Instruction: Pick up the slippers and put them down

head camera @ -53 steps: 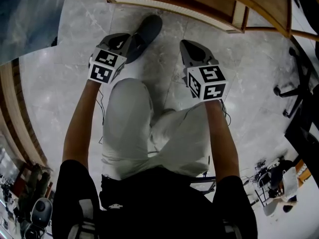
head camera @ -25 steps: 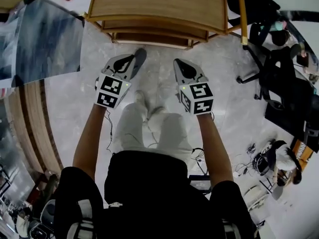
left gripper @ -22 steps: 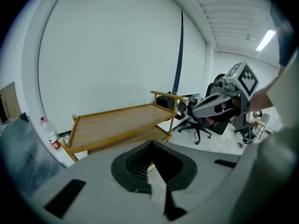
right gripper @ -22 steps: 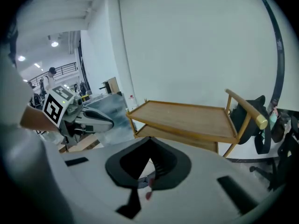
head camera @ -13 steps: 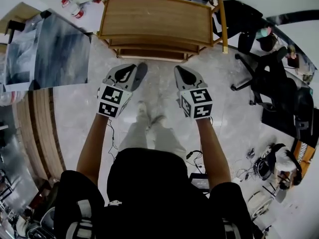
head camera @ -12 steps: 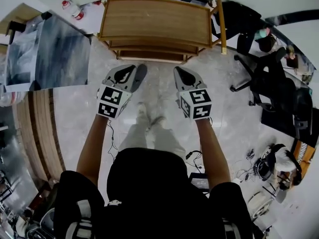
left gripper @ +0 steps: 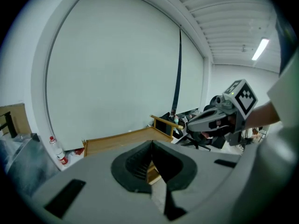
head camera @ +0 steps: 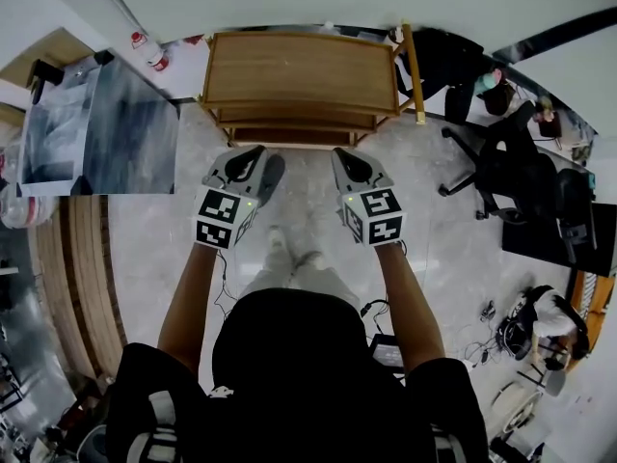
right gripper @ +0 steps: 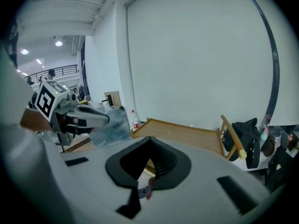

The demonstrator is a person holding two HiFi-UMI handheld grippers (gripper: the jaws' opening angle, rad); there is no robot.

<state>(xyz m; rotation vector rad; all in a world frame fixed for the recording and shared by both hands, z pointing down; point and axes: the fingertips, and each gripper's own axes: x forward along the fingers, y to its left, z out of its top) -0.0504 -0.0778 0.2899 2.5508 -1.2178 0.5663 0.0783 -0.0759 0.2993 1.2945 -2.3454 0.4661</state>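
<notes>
While the left gripper (head camera: 254, 154), at centre left of the head view, is clenched on a dark slipper (head camera: 274, 174) high above the floor (head camera: 443, 222), the right gripper (head camera: 343, 155) is closed empty, so the putting down remains.

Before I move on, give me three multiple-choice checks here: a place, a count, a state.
1. The dark grey slipper lies: A on the grey marble floor before the slatted wooden rack; B on the rack; C on the black chair.
2. Slippers in the head view: A none; B one; C two.
3. Jaws of the left gripper: A shut, empty; B wide open; C gripping cloth.
Key: 1A, it lies on marble short of the rack; 2B, only one shows; 3A, its view shows the tips meeting with nothing between.
</notes>
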